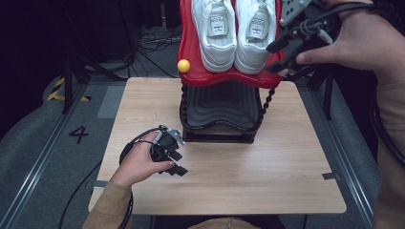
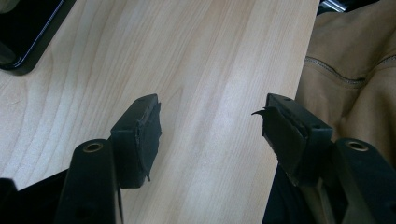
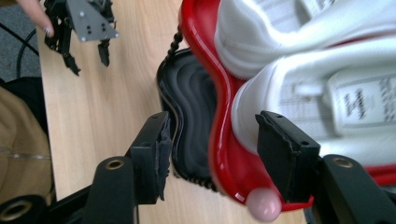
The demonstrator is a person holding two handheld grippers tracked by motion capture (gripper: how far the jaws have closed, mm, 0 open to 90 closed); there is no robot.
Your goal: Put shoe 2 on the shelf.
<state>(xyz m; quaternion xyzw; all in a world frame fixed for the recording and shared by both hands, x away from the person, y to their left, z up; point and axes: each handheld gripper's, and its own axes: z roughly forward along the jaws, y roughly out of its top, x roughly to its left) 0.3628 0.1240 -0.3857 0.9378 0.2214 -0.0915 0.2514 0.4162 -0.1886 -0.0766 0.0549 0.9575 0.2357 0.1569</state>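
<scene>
- Nearest the camera, the person's left hand [image 1: 138, 164] rested on the table [image 1: 267, 176] toward its near left corner, holding the left gripper [image 1: 174, 162]; its jaws stood wide apart over bare wood with nothing between them.
- Behind it, at the middle of the far edge, stood a two-tier shoe rack: a black ribbed lower tray [image 1: 219, 112] and a glossy red upper tray [image 1: 188, 52] on beaded black posts, with a yellow ball [image 1: 184, 66] at the red tray's left corner.
- On the red tray sat a pair of white sneakers [image 1: 236, 33], side by side, toes toward the person, tongue labels showing.
- At the far right corner, the right gripper [image 1: 282, 57] hung open, its jaws straddling the red tray's rim beside the right sneaker [image 3: 299, 88], gripping nothing.
- Judging by this, the reach for the right sneaker was in hand; next the jaws would need to close on its side or toe before lifting.
</scene>
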